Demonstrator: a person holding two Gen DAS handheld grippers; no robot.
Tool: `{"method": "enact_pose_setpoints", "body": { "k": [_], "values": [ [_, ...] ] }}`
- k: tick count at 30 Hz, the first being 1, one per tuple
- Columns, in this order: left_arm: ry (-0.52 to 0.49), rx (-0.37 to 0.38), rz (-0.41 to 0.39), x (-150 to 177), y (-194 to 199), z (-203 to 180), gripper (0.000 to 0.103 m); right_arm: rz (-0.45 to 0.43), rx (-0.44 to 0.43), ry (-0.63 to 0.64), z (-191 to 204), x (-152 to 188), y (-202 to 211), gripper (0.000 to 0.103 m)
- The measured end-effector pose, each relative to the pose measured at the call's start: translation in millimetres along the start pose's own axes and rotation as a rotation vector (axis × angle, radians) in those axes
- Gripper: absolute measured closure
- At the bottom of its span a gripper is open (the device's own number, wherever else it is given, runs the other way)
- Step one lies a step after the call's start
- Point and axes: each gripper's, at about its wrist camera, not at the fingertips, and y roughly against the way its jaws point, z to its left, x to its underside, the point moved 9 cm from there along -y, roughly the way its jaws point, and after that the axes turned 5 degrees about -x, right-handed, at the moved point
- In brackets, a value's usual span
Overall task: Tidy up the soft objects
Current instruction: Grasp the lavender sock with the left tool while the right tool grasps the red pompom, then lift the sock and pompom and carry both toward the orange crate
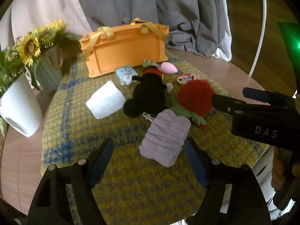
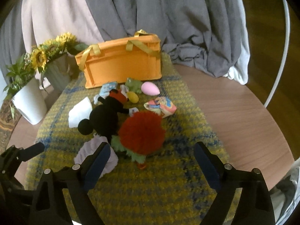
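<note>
Soft objects lie on a yellow-blue mat [image 1: 131,178] in front of an orange felt bag [image 1: 125,48] [image 2: 121,61]. Among them are a black mouse plush [image 1: 148,91] [image 2: 106,118], a red fluffy toy with green trim [image 1: 195,97] [image 2: 142,131], a lilac folded cloth [image 1: 165,138] [image 2: 88,151], a white cloth [image 1: 105,101], a pink egg [image 1: 167,67] [image 2: 150,88], a green frog [image 2: 133,84] and a printed pouch [image 2: 161,106]. My left gripper [image 1: 150,161] is open just before the lilac cloth. My right gripper [image 2: 151,163] is open just short of the red toy.
A white vase [image 1: 18,108] and a grey-green pot of sunflowers [image 1: 46,71] stand at the left of the round wooden table [image 2: 234,112]. Grey curtains [image 2: 168,18] hang behind the bag. A small blue-white packet [image 1: 125,74] lies by the bag.
</note>
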Motion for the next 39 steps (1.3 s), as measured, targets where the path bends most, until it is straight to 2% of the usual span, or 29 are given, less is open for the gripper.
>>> {"method": "enact_pose_setpoints", "body": {
  "k": [4, 6, 10, 17, 20, 22, 29, 35, 39],
  "values": [
    [0.031, 0.000, 0.048, 5.9, -12.6, -2.8, 0.037, 0.031, -0.024, 0.029, 0.0, -0.1, -17.0, 0.016],
    [0.053, -0.024, 0.067, 8.6, -16.2, -3.3, 0.041, 0.048, -0.055, 0.042, 1.1, -0.9, -27.2, 0.017],
    [0.103, -0.060, 0.090, 13.8, -19.0, -7.0, 0.041, 0.090, -0.126, 0.072, 3.9, -1.8, -45.8, 0.021],
    [0.198, -0.091, 0.143, 26.5, -28.8, -16.6, 0.052, 0.127, -0.212, 0.134, 6.6, -0.4, -65.3, 0.024],
    [0.235, -0.113, 0.144, 27.8, -34.0, -18.1, 0.053, 0.134, -0.239, 0.157, 6.4, -1.4, -72.9, 0.024],
    [0.258, -0.119, 0.142, 26.0, -37.4, -18.3, 0.058, 0.135, -0.255, 0.168, 5.7, -2.6, -77.2, 0.025],
    [0.308, -0.163, 0.110, 22.0, -36.8, -15.4, 0.074, 0.163, -0.323, 0.190, 11.9, -2.0, -93.8, 0.038],
    [0.265, -0.217, 0.076, 15.3, -30.2, -15.3, 0.086, 0.163, -0.352, 0.210, 17.4, 0.1, -100.8, 0.047],
    [0.235, -0.249, 0.050, 8.6, -24.8, -13.1, 0.088, 0.147, -0.366, 0.213, 18.9, -0.2, -100.5, 0.054]
  ]
}}
